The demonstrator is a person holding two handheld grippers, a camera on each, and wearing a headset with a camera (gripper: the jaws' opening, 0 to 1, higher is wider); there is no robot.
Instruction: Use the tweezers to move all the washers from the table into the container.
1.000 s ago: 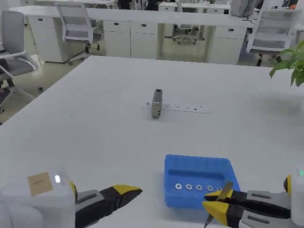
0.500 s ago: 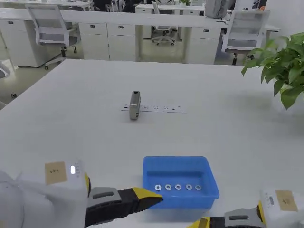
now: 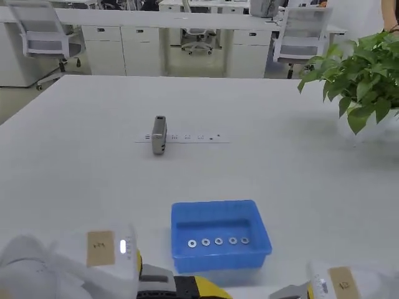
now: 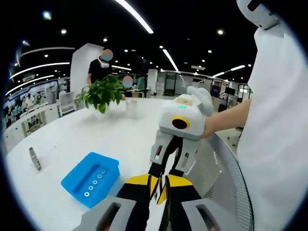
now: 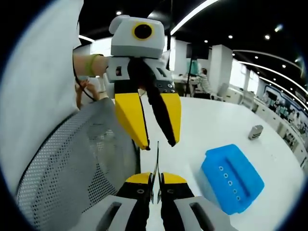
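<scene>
The right gripper (image 5: pixel 157 179) was clamped tight on the tweezers (image 5: pixel 157 161). The left gripper (image 5: pixel 158 144) stood partly open, empty. Five washers (image 3: pixel 218 241) lay in the blue container (image 3: pixel 215 212), toward its six o'clock wall.

Open office: white desks (image 3: pixel 206 20), swivel chairs (image 3: pixel 43 37), potted plant (image 3: pixel 358 75), ceiling strip lights (image 4: pixel 134 14).

table (image 3: pixel 293 168): white, matt, smooth. container (image 3: pixel 215 207): blue plastic, low sheen. washers (image 3: pixel 218 241): bright bare metal. tweezers (image 5: pixel 157 159): thin metal, probably steel, too small to be sure. right gripper (image 5: pixel 155 180): yellow and black plastic shells, semi-gloss. chair back (image 5: pixel 82 163): grey perforated mesh.
</scene>
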